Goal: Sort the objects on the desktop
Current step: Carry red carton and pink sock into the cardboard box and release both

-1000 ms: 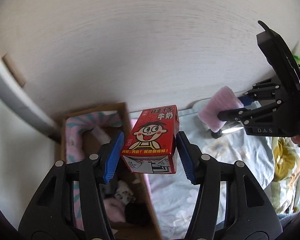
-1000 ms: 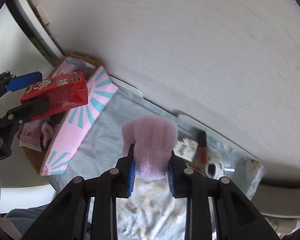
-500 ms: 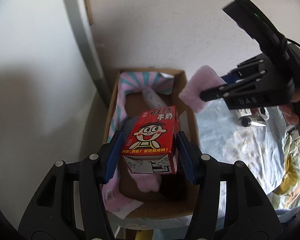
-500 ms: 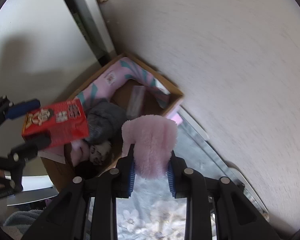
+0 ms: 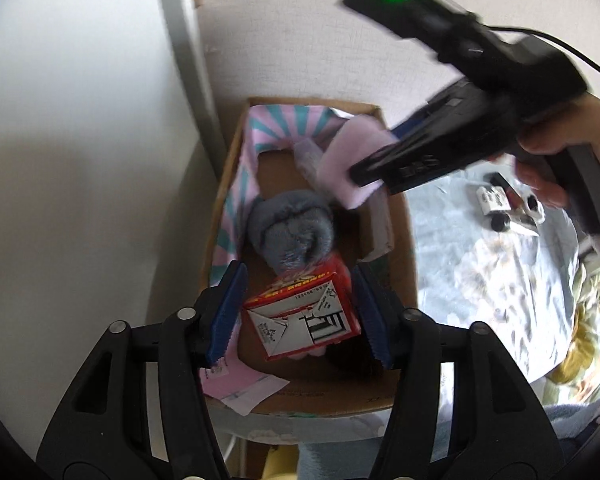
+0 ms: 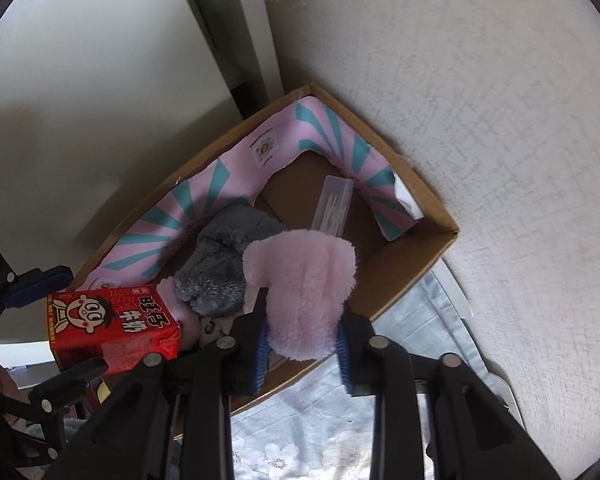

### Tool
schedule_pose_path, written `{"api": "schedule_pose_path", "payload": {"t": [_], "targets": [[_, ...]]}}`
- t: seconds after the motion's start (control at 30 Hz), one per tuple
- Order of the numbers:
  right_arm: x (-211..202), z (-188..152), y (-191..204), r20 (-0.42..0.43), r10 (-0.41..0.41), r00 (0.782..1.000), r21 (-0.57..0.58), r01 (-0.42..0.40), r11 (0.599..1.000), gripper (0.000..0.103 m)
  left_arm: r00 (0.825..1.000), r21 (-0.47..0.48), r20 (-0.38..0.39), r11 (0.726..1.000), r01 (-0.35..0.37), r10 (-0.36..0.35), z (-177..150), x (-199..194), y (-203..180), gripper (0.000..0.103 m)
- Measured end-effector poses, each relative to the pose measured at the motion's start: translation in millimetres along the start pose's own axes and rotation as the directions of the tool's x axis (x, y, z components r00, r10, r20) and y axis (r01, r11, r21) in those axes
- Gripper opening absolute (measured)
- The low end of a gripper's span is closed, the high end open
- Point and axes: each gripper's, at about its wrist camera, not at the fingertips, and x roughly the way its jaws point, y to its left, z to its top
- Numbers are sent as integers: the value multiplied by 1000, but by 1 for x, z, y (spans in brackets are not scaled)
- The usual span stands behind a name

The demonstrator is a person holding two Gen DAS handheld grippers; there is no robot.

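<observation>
Red milk carton [image 5: 302, 317] (cartoon face, folded white end) over cardboard box [image 5: 405, 240], loose between spread left gripper [image 5: 301, 319] pads. Pink fluffy piece [image 6: 302, 291] pinched in right gripper [image 6: 302, 354] above box.

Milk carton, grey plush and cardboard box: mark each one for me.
red milk carton [image 6: 112, 320]: right wrist view, printed red face.
grey plush [image 5: 290, 230]: left wrist view, middle of the fur.
cardboard box [image 6: 416, 268]: right wrist view, inner right wall.

"旺仔牛奶" on the red milk carton [image 6: 112, 328]; "DAS" on the right gripper [image 5: 416, 160].
</observation>
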Motion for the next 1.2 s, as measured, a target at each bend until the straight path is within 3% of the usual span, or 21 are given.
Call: {"api": "schedule_pose_path", "payload": {"t": [0.03, 0.1, 0.2, 0.3, 0.5, 0.57, 0.73, 1.0, 1.2], "targets": [[3, 2, 1, -10, -3, 1000, -5, 3, 1000, 43, 1000, 11, 5, 1000, -8, 8, -1, -1, -3, 79], [5, 3, 1, -17, -25, 1000, -6, 24, 1000, 63, 999, 26, 17, 999, -36, 36, -3, -3, -8, 102], [4, 2, -3, 0, -22, 1000, 19, 22, 1000, 82, 1000, 25, 22, 1000, -17, 16, -3, -4, -12, 103], [2, -1, -5, 8, 17, 1000, 30, -17, 999, 85, 1000, 17, 13, 1000, -24, 23, -1, 1, -13, 103], [-7, -11, -11, 68, -22, 997, 24, 20, 1000, 91, 1000, 19, 9, 999, -25, 25, 1, 2, -15, 103], [-8, -15, -18, 68, -9, 998, 54, 5, 999, 103, 1000, 24, 5, 999, -27, 27, 2, 2, -17, 103], [-14, -22, -39, 105, 44, 994, 151, -59, 987, 103, 1000, 46, 0, 999, -21, 21, 6, 6, -23, 103], [-42, -52, -71, 170, 60, 984, 243, -101, 965, 103, 999, 112, 13, 993, -30, 29, 22, 4, -42, 103], [-69, -92, -100, 125, 29, 992, 279, -63, 958, 103, 998, 163, 46, 986, 25, -33, 41, -2, -65, 103]]}}
